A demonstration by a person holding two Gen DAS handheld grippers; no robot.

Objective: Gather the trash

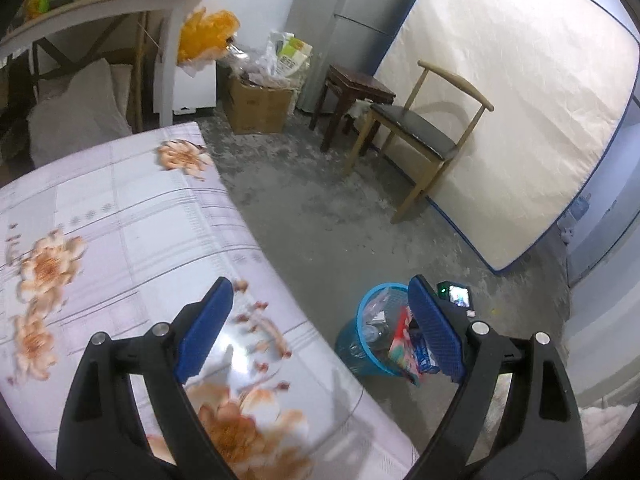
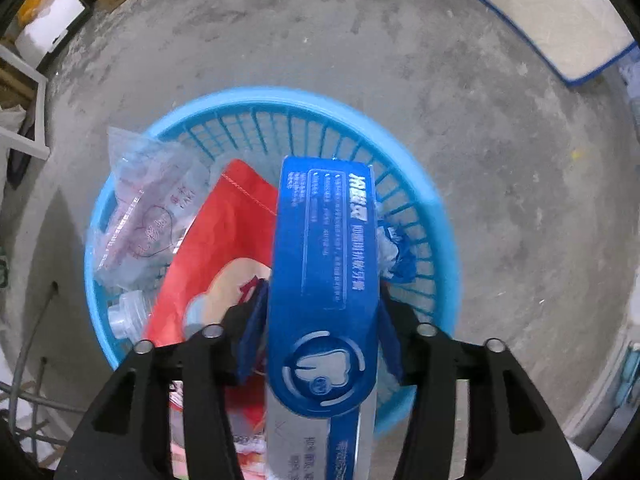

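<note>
Now the right gripper [image 2: 322,336] hangs over the blue basket [image 2: 436,216] on the concrete floor [image 2: 500,128], with a blue toothpaste box [image 2: 326,248] between its jaws. The jaws stand a little wider than the box and the pads seem to let it go, so I judge the step in hand is the drop of this piece of trash into the basket. To do it well, I think the person should keep the box above the middle of the basket, not over the near rim, and let the far end go in first, because the box is long and could tip out over the edge. The jaws should part fully before the hand goes up. In the basket I count one red pouch [image 2: 224,248], one clear plastic bag [image 2: 156,208], one plastic bottle [image 2: 128,314] at the near left, and one crumpled white and blue wrapper [image 2: 394,254] at the right. The left gripper [image 1: 320,328] is wide apart and empty, over the near right edge of the flowered table [image 1: 132,216]. There are two grippers and one basket.
</note>
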